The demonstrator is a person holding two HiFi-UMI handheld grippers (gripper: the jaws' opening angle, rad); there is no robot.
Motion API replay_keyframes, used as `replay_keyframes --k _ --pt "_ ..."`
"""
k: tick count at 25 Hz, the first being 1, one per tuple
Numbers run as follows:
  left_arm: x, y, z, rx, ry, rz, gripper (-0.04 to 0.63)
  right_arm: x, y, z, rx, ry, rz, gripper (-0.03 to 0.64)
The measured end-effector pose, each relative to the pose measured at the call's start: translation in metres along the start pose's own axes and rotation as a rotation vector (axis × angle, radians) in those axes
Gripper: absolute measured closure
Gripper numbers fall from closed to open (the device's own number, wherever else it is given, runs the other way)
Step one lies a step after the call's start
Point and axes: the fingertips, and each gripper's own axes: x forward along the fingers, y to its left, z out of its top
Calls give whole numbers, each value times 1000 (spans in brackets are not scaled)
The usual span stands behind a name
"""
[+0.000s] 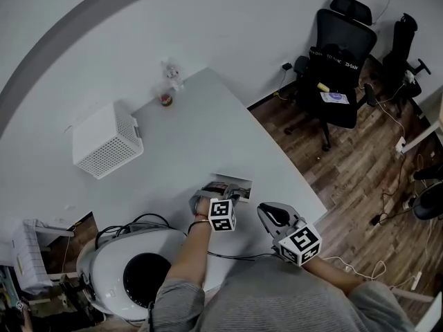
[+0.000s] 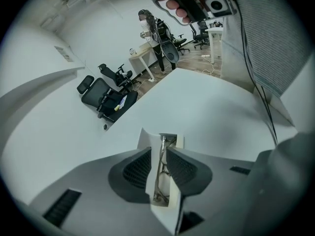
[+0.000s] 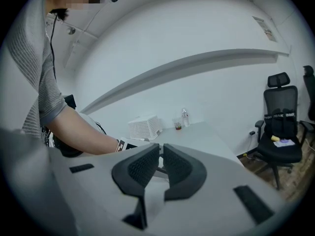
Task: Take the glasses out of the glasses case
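Note:
The white glasses case lies open near the front edge of the white table. My left gripper is shut on it. In the left gripper view the jaws clamp the case's thin white walls, and the metal-framed glasses lie inside, seen edge-on in the slot between the pads. My right gripper hovers just right of the case, apart from it. Its jaws stand almost together with nothing clearly held. Beyond them I see my left forearm.
A white perforated box sits at the table's left. A small cup and a bottle stand at the far corner. Black office chairs stand on the wood floor to the right. A white round device with cables is at the near left.

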Motion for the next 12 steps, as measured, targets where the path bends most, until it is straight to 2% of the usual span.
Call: replay_keyframes --k 12 --pt "15 -3 -11 9 56 3 494 0 0 -4 19 -1 -1 600"
